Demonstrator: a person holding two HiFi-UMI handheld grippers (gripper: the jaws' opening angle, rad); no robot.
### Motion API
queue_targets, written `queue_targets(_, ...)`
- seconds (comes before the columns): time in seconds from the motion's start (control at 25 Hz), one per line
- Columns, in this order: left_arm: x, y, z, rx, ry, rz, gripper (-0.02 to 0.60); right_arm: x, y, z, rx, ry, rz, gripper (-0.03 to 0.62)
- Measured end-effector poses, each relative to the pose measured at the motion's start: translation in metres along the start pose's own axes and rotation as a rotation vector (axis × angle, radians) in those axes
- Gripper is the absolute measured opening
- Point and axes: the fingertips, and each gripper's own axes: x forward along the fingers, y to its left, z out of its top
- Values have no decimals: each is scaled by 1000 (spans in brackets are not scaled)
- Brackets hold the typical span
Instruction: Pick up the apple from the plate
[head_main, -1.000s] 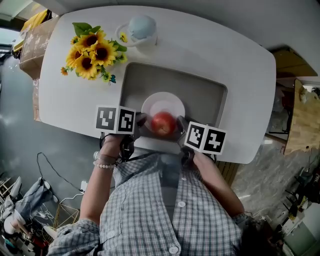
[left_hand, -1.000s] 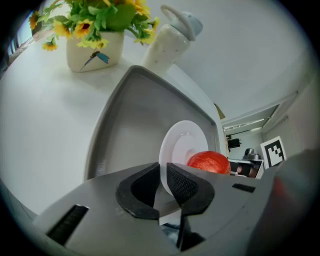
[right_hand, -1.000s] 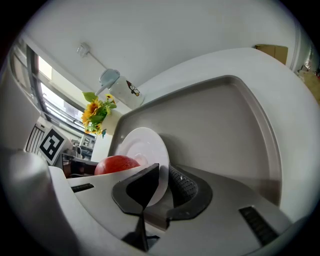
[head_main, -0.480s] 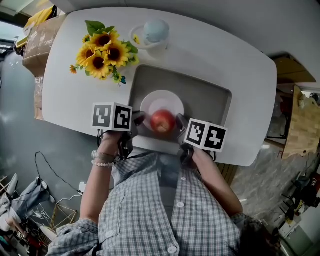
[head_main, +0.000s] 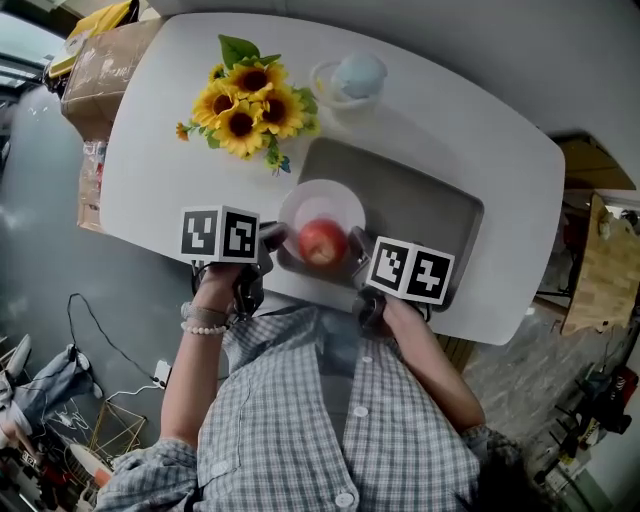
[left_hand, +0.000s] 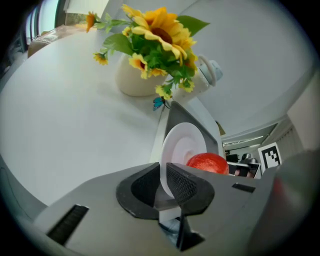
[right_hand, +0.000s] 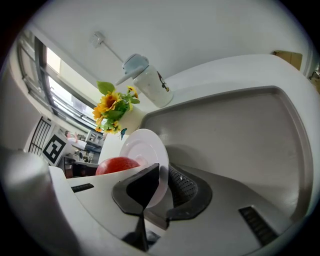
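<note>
Two opposite rims of the white plate are clamped, by the left gripper and the right gripper; a red apple is seated on it

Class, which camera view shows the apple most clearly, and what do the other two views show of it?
The head view: the apple shows nearly whole from above, sitting on the plate. The left gripper view and the right gripper view each show only its upper part; the lower part is hidden.

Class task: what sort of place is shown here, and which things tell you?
Probably a staged dining table in a workroom: white table, sunflowers, plate with apple, cardboard box beside it.
</note>
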Motion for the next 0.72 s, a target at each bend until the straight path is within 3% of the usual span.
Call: queue_targets(0.72,-72,100,5,-139,-110,21,46,64,113,-7,-167,90,61,63)
